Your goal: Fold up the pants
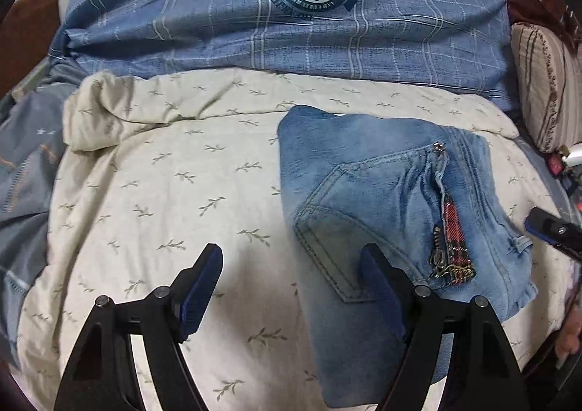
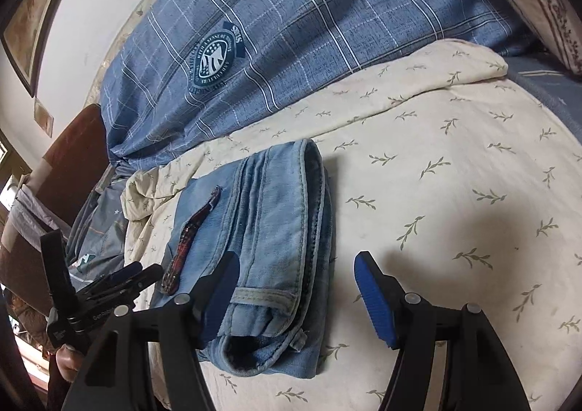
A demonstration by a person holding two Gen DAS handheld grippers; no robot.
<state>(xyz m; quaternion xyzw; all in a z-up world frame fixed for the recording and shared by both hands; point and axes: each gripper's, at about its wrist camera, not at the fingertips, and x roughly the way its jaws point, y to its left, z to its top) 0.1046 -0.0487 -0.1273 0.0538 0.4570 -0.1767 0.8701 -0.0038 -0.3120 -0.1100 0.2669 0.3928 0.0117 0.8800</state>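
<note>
Jeans [image 1: 382, 192] look nearly done: already folded into a compact stack on the cream leaf-print sheet [image 1: 163, 192], just in front of the blue plaid duvet [image 1: 254, 28]. I judge at most one more fold or a tidy-up is left. Left gripper [image 1: 293, 287] angles down over the bundle's near edge, jaws spread, one finger over denim, the other over sheet, nothing clamped. Right gripper [image 2: 296, 298] tilts down at the waistband [image 2: 313, 200] end, jaws apart straddling that edge, nothing pinched.
</note>
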